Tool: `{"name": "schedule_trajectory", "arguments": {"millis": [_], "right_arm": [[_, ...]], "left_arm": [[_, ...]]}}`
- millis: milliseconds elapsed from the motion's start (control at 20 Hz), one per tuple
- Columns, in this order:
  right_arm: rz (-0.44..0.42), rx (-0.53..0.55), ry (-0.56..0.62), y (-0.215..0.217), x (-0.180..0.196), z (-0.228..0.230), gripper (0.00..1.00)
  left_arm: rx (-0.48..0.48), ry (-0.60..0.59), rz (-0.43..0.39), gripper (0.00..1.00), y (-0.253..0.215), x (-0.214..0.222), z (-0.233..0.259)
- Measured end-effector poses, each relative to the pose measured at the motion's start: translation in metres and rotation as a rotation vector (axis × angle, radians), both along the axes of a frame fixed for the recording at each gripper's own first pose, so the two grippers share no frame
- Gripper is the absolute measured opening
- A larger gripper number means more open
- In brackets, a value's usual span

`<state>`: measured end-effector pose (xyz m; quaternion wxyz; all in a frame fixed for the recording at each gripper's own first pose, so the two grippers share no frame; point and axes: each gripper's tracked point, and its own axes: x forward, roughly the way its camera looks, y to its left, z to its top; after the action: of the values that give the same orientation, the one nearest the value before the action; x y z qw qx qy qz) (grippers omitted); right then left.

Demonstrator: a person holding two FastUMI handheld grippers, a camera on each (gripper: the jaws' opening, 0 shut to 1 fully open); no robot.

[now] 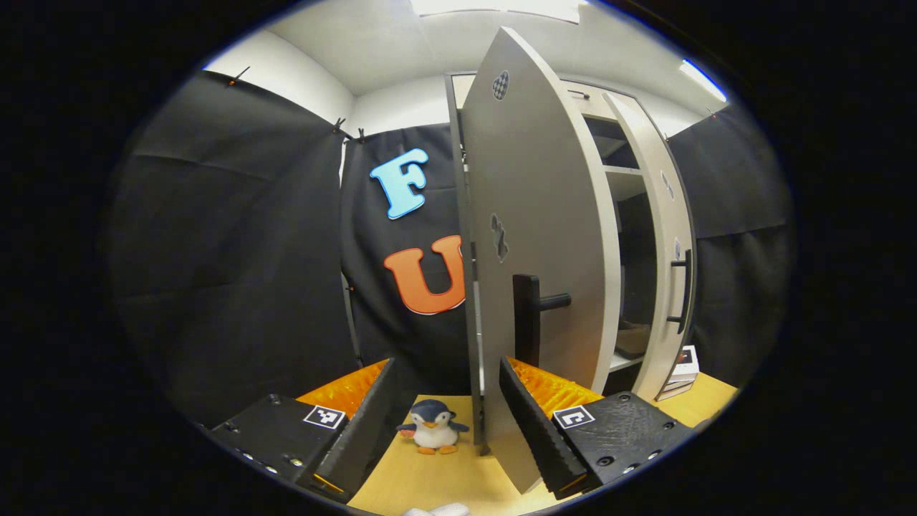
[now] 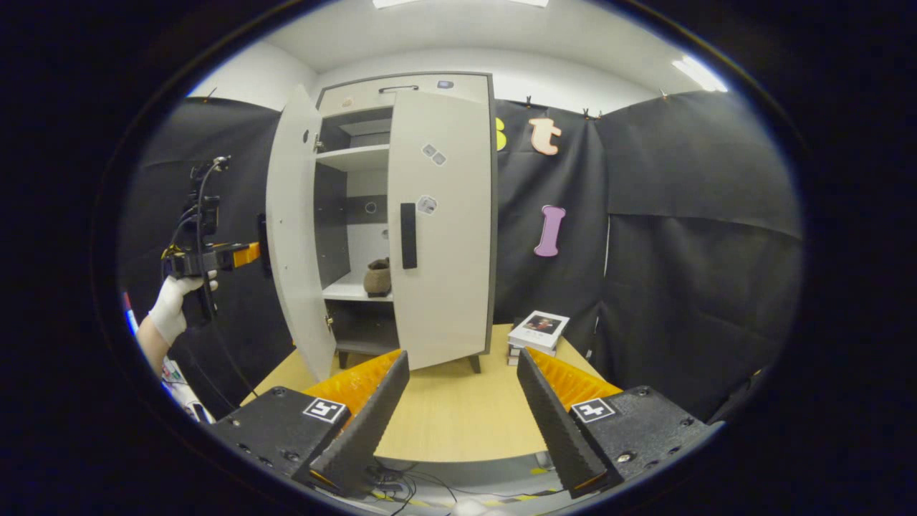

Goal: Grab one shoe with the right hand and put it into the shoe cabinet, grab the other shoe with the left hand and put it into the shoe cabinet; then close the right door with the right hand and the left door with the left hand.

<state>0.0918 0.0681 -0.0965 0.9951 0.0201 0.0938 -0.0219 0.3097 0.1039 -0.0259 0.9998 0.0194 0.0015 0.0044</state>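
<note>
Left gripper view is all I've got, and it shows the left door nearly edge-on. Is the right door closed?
Observer: In the right gripper view, the right door looks shut, lying flat across the right half of the cabinet.
Operator: Any shoes inside?
Observer: One brown shoe stands on a shelf, just left of that door's edge. I cannot tell if a second one sits behind the door.
Operator: And the right gripper?
Observer: The right gripper has its fingers apart with nothing between them. It sits back over the near edge of the table, apart from the cabinet.
</note>
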Motion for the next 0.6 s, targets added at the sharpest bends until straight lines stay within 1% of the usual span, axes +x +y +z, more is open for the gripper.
{"name": "schedule_trajectory", "arguments": {"millis": [300,400,550,600], "right_arm": [[-0.010,0.002,-0.013,-0.002,-0.007,0.007,0.99],[-0.007,-0.002,-0.021,0.000,-0.011,0.009,0.99],[-0.011,0.002,-0.036,0.000,-0.015,0.014,0.99],[-0.013,0.008,-0.038,0.000,-0.017,0.015,0.99]], "left_arm": [[-0.025,0.020,-0.068,0.90,-0.041,0.007,0.000],[-0.018,0.026,-0.067,0.90,-0.050,0.010,-0.001],[-0.026,0.049,-0.081,0.97,-0.059,0.006,-0.002],[-0.019,0.052,-0.078,0.96,-0.057,0.003,-0.002]]}}
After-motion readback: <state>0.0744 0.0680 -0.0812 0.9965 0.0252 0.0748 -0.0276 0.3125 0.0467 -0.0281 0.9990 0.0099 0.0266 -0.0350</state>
